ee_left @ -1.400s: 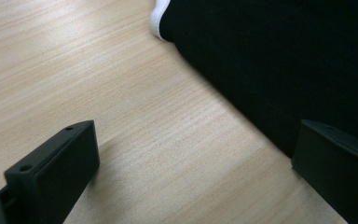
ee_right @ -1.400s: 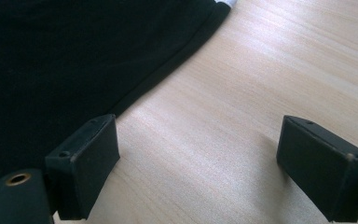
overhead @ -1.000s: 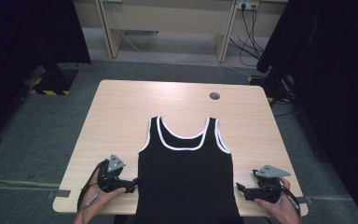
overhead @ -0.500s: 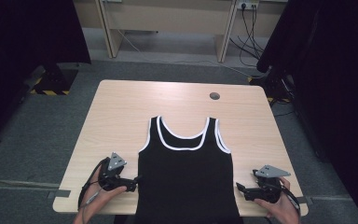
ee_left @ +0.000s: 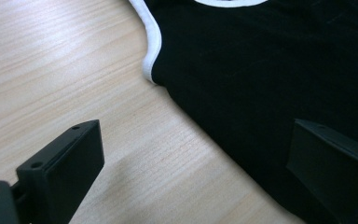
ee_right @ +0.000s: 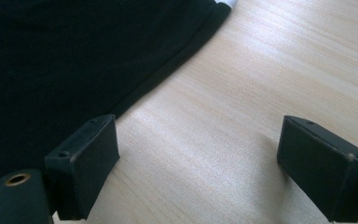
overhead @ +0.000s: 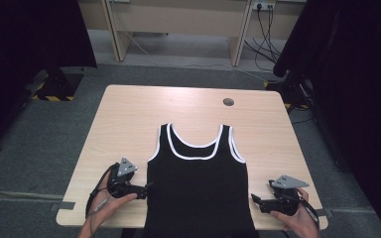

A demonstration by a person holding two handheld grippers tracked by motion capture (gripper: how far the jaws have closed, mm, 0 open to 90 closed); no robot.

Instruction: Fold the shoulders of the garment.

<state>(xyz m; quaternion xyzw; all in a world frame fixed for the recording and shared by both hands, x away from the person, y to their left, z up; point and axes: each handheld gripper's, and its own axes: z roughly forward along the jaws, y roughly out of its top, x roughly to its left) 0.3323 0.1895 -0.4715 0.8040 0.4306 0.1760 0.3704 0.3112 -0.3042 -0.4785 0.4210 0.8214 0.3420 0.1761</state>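
Observation:
A black tank top [overhead: 198, 188] with white trim at neck and armholes lies flat on the wooden table [overhead: 188, 109], its hem at the near edge. My left gripper [overhead: 145, 188] rests at the top's left side edge, open. In the left gripper view the left gripper [ee_left: 196, 177] straddles that edge: one jaw over bare wood, the other over the black tank top [ee_left: 261, 70]. My right gripper [overhead: 254, 199] sits at the top's right side edge, open. In the right gripper view the right gripper [ee_right: 205, 163] is over wood, with the tank top [ee_right: 74, 56] beside its left jaw.
A round cable hole [overhead: 228, 102] sits in the table's far right part. Bare wood surrounds the top on the left, right and far sides. Dark curtains [overhead: 25, 49] hang at both sides of the room, and another desk [overhead: 178, 20] stands beyond.

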